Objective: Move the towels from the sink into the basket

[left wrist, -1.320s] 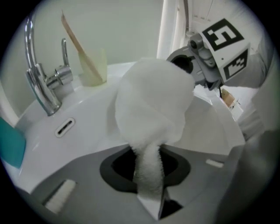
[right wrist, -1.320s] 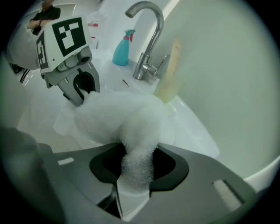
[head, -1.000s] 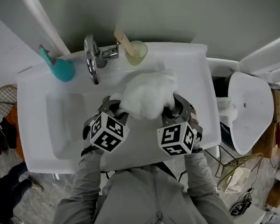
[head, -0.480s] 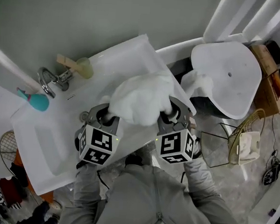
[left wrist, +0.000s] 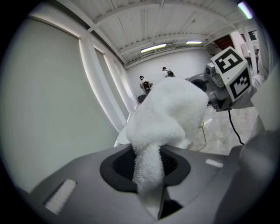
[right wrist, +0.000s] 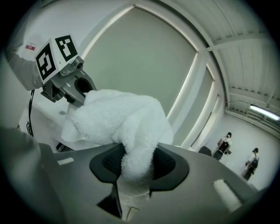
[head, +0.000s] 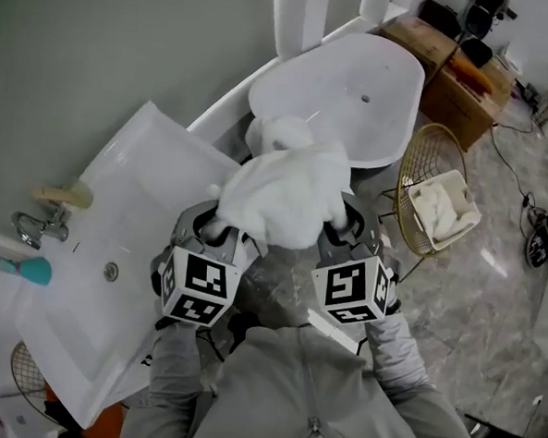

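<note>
**Two-point grip, mid-transfer**

Left gripper and right gripper each have jaws clamped on one white towel, likely so no end trails. It hangs between sink and basket, over neither.

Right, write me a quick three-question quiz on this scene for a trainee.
1. True or false: the wire basket is empty.
2. The held white towel is gripped by: A) one gripper, B) both grippers, C) neither.
3. Is that towel touching the sink?
Key: 1. False, a folded towel lies in it. 2. B: the left gripper and right gripper both clamp it. 3. No, it hangs between them, clear of it.
</note>
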